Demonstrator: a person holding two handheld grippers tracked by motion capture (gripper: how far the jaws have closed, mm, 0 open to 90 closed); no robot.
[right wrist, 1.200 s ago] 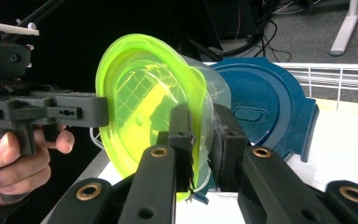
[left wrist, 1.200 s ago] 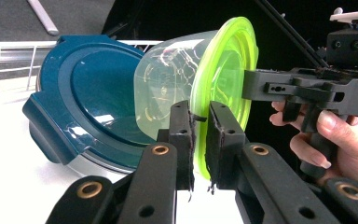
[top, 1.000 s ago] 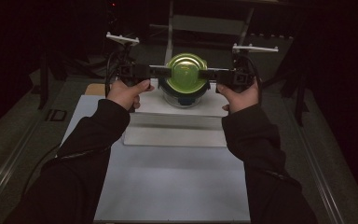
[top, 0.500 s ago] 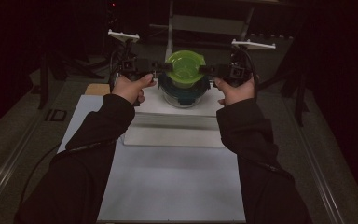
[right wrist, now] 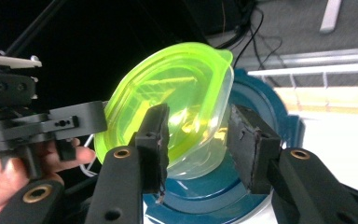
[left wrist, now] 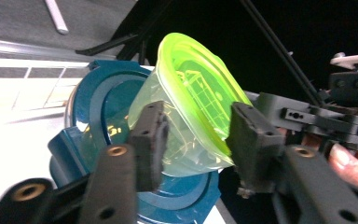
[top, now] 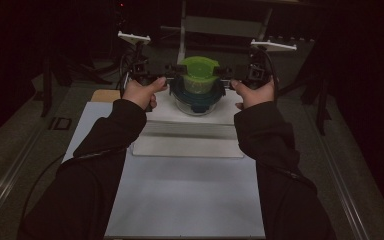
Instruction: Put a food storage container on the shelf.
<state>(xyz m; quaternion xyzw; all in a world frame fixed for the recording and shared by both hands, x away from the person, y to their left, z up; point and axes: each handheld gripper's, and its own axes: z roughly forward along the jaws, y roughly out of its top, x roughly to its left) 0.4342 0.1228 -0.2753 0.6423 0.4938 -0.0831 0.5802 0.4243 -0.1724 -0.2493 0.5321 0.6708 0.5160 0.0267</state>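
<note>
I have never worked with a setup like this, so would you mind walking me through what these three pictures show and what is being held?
There is no robot arm here: a person holds a hand tool with two black jaws in each hand. The high view looks down from above the person's side of the table; the left gripper is at its left, the right gripper at its right. The other two pictures come from cameras riding on those tools, looking along their jaws.

On a white raised board stands a clear bowl with a blue lid. On top of the lid sits a small green container, with a gripper at each side.

In both gripper views the jaws stand on either side of the green container, with gaps at the pads. Both pairs of jaws have just been opening, so it looks released rather than clamped.
</note>
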